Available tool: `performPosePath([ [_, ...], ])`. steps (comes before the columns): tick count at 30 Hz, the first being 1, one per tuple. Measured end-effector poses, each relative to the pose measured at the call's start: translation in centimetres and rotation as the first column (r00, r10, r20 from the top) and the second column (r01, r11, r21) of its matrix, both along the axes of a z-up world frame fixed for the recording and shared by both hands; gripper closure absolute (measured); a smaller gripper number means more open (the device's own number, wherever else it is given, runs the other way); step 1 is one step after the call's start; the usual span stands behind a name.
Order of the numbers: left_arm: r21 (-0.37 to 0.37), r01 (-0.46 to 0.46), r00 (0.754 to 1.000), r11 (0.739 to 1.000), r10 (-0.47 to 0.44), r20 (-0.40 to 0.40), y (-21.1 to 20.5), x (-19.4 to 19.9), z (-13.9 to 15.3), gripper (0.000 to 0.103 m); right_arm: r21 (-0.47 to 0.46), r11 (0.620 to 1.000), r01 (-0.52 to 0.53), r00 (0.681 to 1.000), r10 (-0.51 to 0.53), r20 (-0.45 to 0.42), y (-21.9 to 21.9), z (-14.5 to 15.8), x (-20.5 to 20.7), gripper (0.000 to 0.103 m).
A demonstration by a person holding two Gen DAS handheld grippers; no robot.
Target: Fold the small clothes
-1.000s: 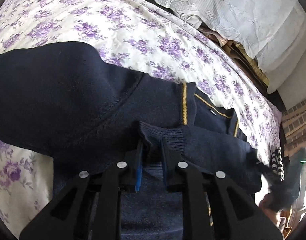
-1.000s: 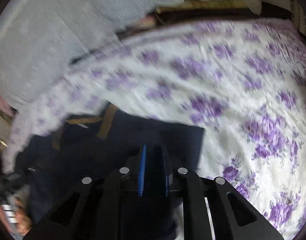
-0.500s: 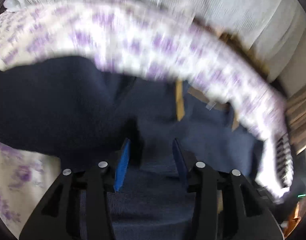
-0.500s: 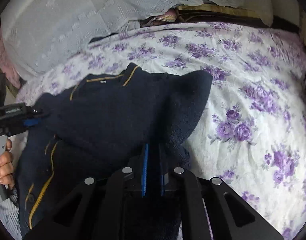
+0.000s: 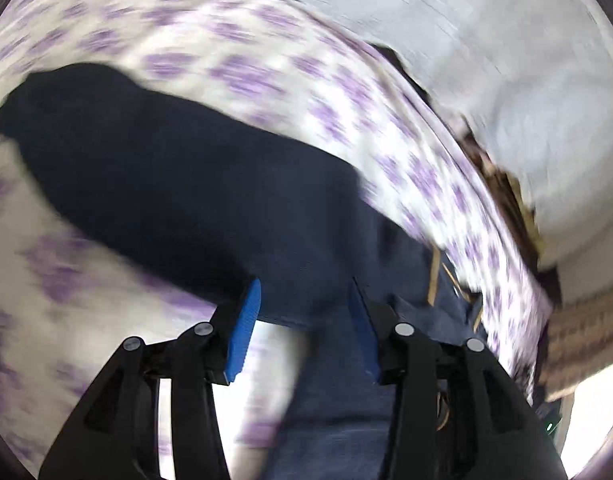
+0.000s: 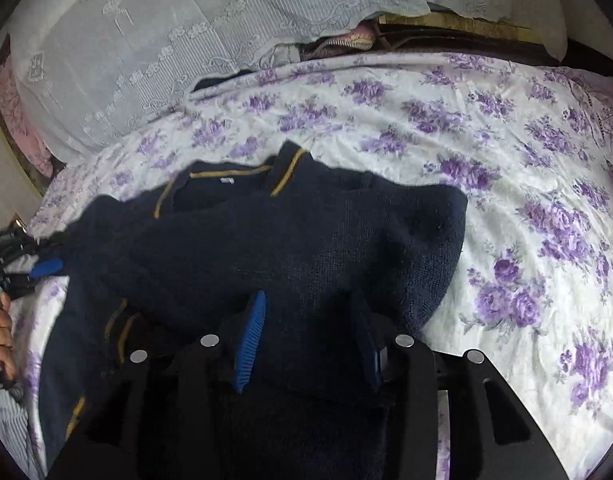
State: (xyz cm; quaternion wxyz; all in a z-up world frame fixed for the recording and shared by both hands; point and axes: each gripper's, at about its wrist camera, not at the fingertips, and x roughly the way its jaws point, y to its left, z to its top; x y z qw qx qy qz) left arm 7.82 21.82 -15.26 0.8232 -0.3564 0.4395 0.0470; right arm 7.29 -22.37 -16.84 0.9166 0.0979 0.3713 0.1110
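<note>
The navy sweater [image 6: 274,240] lies mid-frame on the floral bed [image 6: 506,140], a soft, limp, fairly thick knit best pinched at its folded edge or hem; the left tool [image 5: 302,320] is apart, the right tool [image 6: 310,328] opening, with cloth loose between their pads.

Our left black two-finger gripper with blue pads [image 5: 304,322] stands with jaws parted, angled downward. Our right black gripper with blue pads [image 6: 308,330] has jaws opening. Our bare left hand [image 6: 0,334] grips its handle.
</note>
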Motion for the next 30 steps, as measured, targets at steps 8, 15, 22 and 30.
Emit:
performPosePath([
  [8, -0.152, -0.183, 0.982, 0.971, 0.188, 0.017, 7.6, -3.7, -1.0, 0.055, 0.091, 0.996, 0.027, 0.996, -0.034, 0.083, -0.6, 1.8, -3.2, 0.059],
  [15, -0.301, -0.285, 0.952, 0.910, 0.306, 0.022, 11.6, -3.7, -4.3, 0.058, 0.157, 0.987, 0.021, 0.994, -0.036, 0.099, -1.0, 1.4, -3.5, 0.059],
  [22, -0.303, -0.319, 0.937, 0.898, 0.346, 0.037, 13.1, -2.9, -4.7, 0.094, 0.198, 0.980, 0.033, 0.998, -0.044, 0.051, 0.4, 2.4, -1.8, 0.060],
  [30, -0.041, -0.280, 0.952, 0.959, 0.283, 0.118, 10.5, -3.3, -0.2, 0.094, -0.037, 0.976, -0.216, 0.976, 0.215, -0.038, 15.0, 3.0, 2.0, 0.060],
])
